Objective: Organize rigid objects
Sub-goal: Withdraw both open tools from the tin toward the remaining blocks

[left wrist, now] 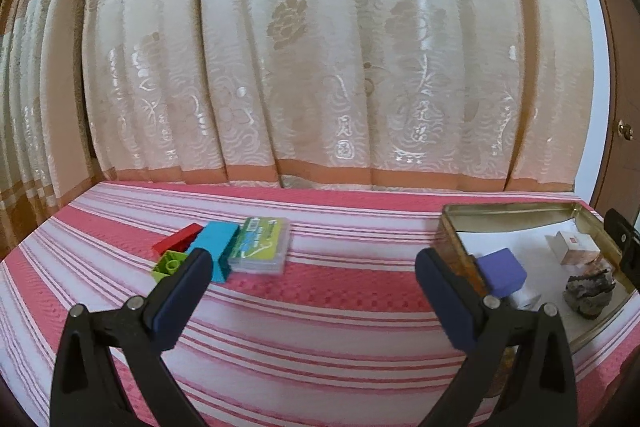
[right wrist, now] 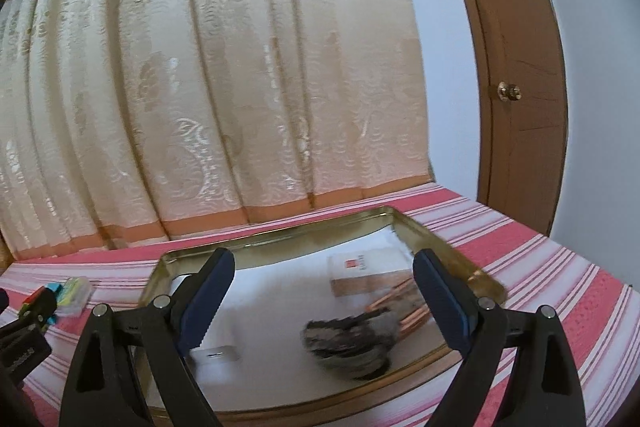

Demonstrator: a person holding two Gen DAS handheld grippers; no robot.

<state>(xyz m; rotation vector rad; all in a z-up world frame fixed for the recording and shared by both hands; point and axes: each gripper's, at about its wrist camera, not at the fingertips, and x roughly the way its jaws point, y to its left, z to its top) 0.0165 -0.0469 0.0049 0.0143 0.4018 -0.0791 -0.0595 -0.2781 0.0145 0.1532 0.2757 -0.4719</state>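
On the pink striped cloth lie a red brick, a green brick, a blue brick and a clear card case, bunched together. My left gripper is open and empty, its left fingertip just in front of the bricks. A gold tin to the right holds a purple block, a white carton and a grey rock. My right gripper stands open over the tin, above the rock and carton, gripping nothing.
The tin also holds a small white adapter and copper-coloured sticks. A cream curtain hangs along the far edge of the cloth. A brown door with a knob stands at the right. The left gripper's body shows beside the tin.
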